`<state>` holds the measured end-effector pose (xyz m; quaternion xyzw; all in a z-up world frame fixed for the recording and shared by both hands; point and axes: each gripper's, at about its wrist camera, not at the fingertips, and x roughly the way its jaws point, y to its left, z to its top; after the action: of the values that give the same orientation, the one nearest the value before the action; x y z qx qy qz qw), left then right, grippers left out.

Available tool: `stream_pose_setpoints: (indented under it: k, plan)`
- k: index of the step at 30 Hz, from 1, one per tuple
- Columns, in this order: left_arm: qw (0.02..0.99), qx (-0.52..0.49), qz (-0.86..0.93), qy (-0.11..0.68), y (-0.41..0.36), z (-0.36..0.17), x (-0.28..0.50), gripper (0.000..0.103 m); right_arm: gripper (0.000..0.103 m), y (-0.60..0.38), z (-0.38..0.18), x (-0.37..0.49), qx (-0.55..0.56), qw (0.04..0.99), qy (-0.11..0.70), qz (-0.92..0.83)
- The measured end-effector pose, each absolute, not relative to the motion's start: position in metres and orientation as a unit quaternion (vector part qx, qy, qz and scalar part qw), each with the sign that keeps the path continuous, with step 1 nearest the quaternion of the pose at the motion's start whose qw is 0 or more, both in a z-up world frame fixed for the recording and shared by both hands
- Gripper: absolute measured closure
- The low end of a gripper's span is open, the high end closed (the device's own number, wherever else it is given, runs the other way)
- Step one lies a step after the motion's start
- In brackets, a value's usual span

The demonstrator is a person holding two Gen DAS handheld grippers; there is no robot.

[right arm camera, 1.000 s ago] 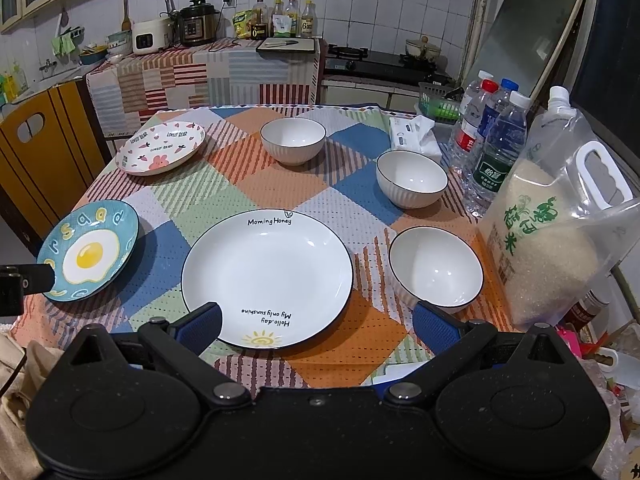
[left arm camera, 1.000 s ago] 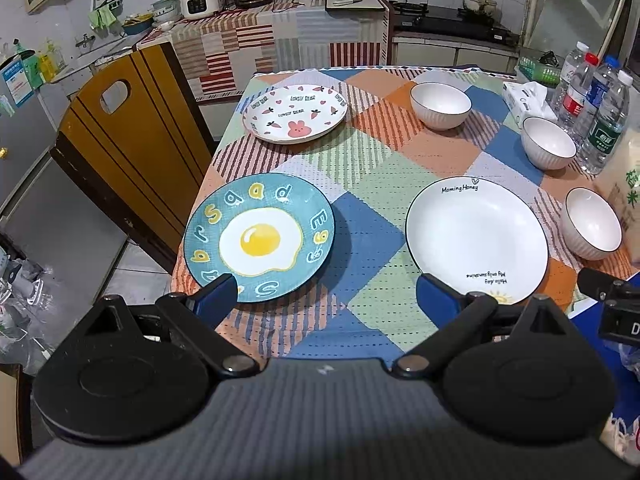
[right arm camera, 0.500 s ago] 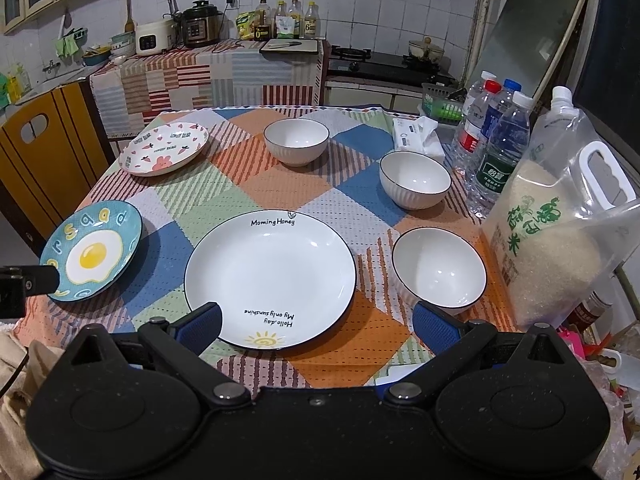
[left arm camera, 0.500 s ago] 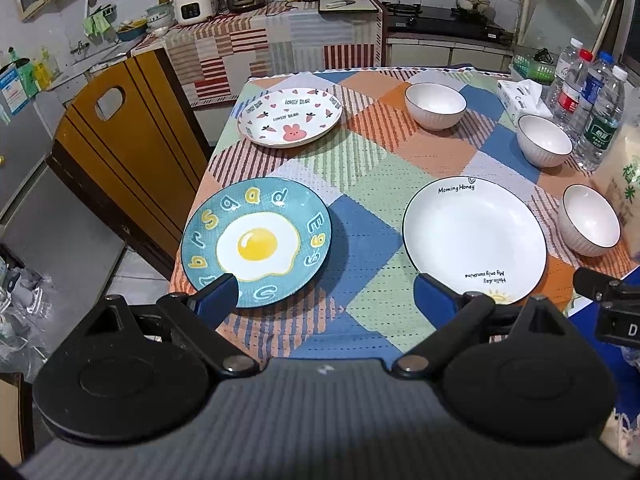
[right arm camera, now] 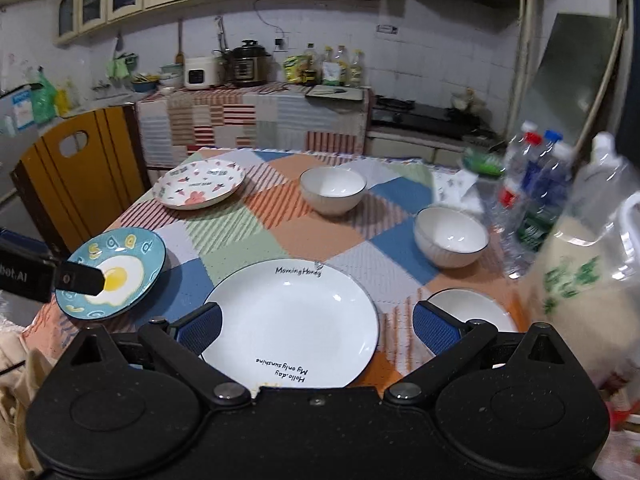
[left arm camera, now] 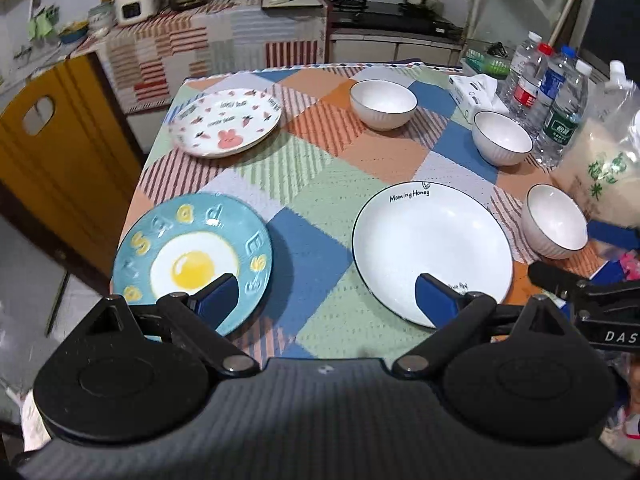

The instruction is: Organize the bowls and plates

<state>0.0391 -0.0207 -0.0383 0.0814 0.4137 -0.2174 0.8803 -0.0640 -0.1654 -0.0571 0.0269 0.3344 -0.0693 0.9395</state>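
Note:
On the patchwork tablecloth lie a blue fried-egg plate (left arm camera: 192,256) at the near left, a large white plate (left arm camera: 432,248) at the near middle and a bunny-print plate (left arm camera: 224,122) at the far left. Three white bowls stand along the right: far (left arm camera: 383,102), middle (left arm camera: 502,136) and near (left arm camera: 556,220). My left gripper (left arm camera: 326,300) is open and empty above the near edge, between the egg plate and the white plate. My right gripper (right arm camera: 318,326) is open and empty, low over the white plate (right arm camera: 292,320), with the near bowl (right arm camera: 472,308) behind its right finger.
Water bottles (left arm camera: 552,96), a tissue pack (left arm camera: 474,94) and a bag of rice (left arm camera: 600,168) crowd the table's right edge. A yellow wooden chair (left arm camera: 56,148) stands at the left side. A cloth-covered counter (right arm camera: 256,120) with cookers lies behind the table.
Both grippers have moved forward and lower toward the table. The right one has tilted up and now reaches over the white plate. Both stay open. No dish has moved.

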Motion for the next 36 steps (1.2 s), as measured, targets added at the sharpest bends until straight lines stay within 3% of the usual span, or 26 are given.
stream_pose_setpoints:
  k: [4, 11, 17, 20, 22, 23, 27, 36]
  plan:
    - [0.871, 0.082, -0.239, 0.421, -0.037, -0.064, 0.054, 0.009, 0.005, -0.186, -0.094, -0.059, 0.073, 0.933, 0.35, -0.044]
    - [0.867, 0.082, -0.227, 0.435, -0.059, -0.113, 0.079, 0.014, 0.025, -0.207, -0.149, -0.051, 0.146, 0.918, 0.367, -0.031]
    - [0.855, 0.089, -0.237, 0.453, -0.075, -0.137, 0.103, 0.014, 0.048, -0.219, -0.173, -0.041, 0.182, 0.909, 0.372, -0.044]
    - [0.849, 0.091, -0.24, 0.462, -0.081, -0.145, 0.114, 0.024, 0.058, -0.223, -0.179, -0.038, 0.194, 0.908, 0.368, -0.05]
    - [0.84, 0.093, -0.243, 0.476, -0.084, -0.153, 0.121, 0.036, 0.067, -0.226, -0.183, -0.036, 0.198, 0.907, 0.366, -0.059]
    - [0.836, 0.094, -0.245, 0.482, -0.085, -0.156, 0.123, 0.041, 0.076, -0.228, -0.184, -0.036, 0.199, 0.907, 0.366, -0.064]
    - [0.829, 0.063, -0.26, 0.49, -0.082, -0.158, 0.126, 0.063, 0.079, -0.234, -0.187, -0.038, 0.218, 0.904, 0.361, -0.064]
    - [0.809, 0.006, -0.284, 0.514, -0.076, -0.169, 0.135, 0.075, 0.079, -0.239, -0.188, -0.034, 0.222, 0.901, 0.368, -0.053]
